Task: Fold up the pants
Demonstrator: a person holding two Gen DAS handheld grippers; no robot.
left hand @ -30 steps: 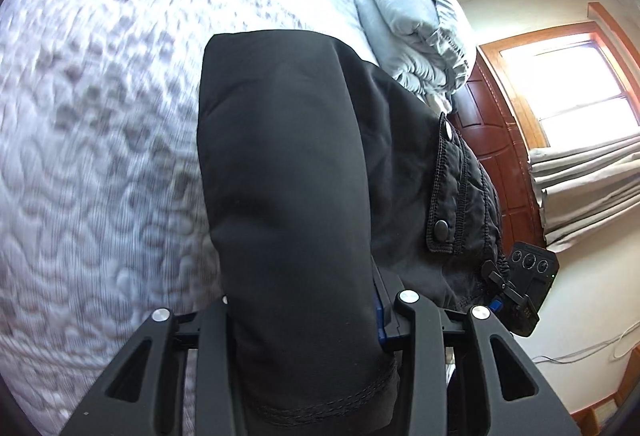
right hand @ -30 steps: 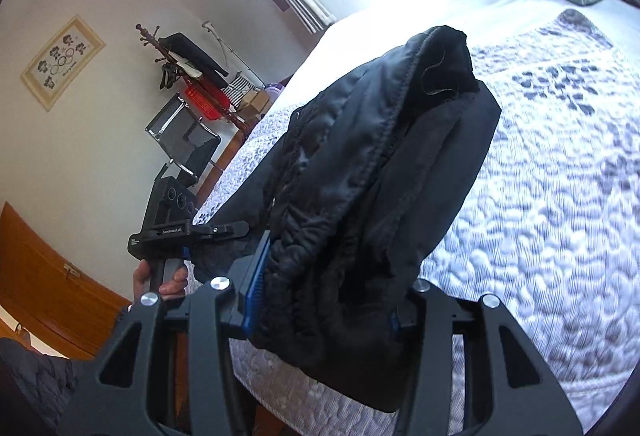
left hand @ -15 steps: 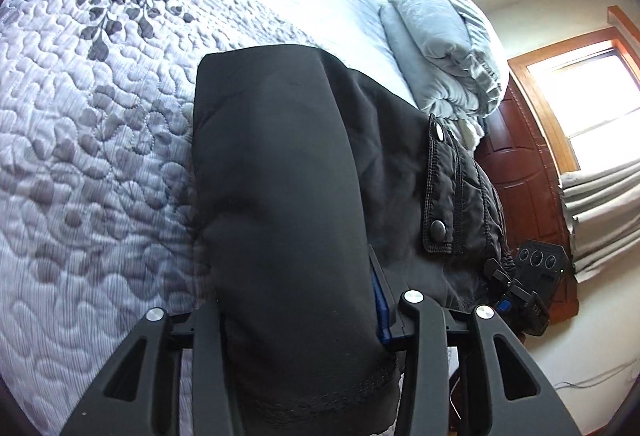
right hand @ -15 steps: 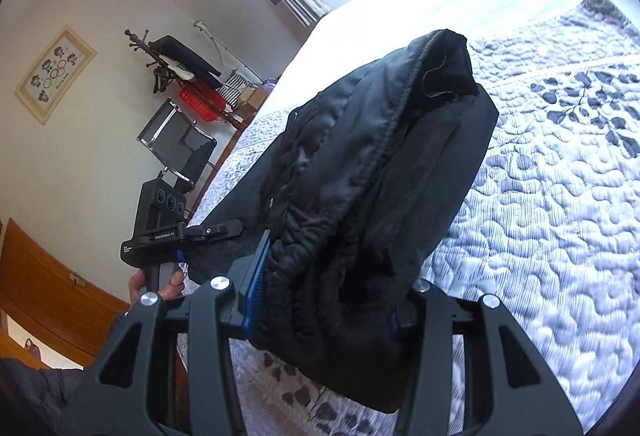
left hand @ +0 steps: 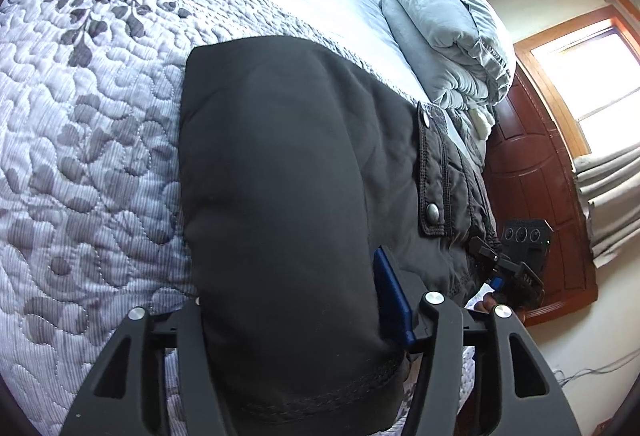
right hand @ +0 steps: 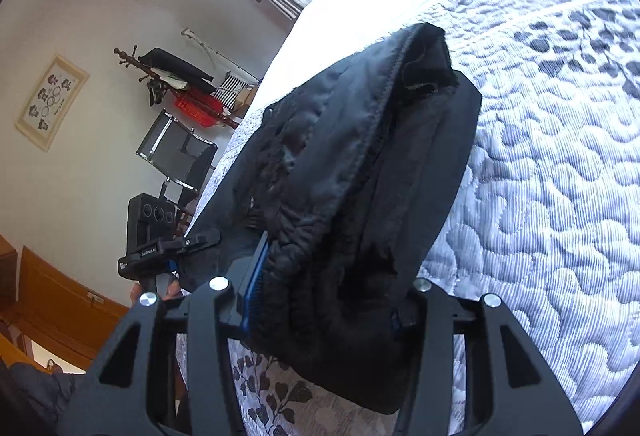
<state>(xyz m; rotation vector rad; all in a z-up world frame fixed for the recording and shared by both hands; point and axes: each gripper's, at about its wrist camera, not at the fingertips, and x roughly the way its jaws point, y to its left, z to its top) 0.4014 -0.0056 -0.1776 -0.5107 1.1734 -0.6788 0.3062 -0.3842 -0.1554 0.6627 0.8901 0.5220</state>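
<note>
The black pants (left hand: 280, 163) are doubled over and held up above a grey quilted bed (left hand: 88, 139). My left gripper (left hand: 296, 320) is shut on the hem end of the folded leg. My right gripper (right hand: 324, 292) is shut on the bunched waistband end of the pants (right hand: 352, 171). A snap-buttoned pocket flap (left hand: 432, 179) shows on the pants' right side. Each gripper shows in the other's view: the right one (left hand: 516, 268) at the far right, the left one (right hand: 160, 252) at the left. The fingertips are hidden by cloth.
A folded grey duvet (left hand: 444, 35) lies at the head of the bed. A dark wooden headboard (left hand: 532, 187) and curtained window (left hand: 592, 75) stand beyond. A coat rack (right hand: 168, 79), a chair (right hand: 176, 151) and a red basket (right hand: 196, 107) stand by the wall.
Both grippers have carried the pants lower and further over the bed. More quilt now fills both views. The grips have not changed.
</note>
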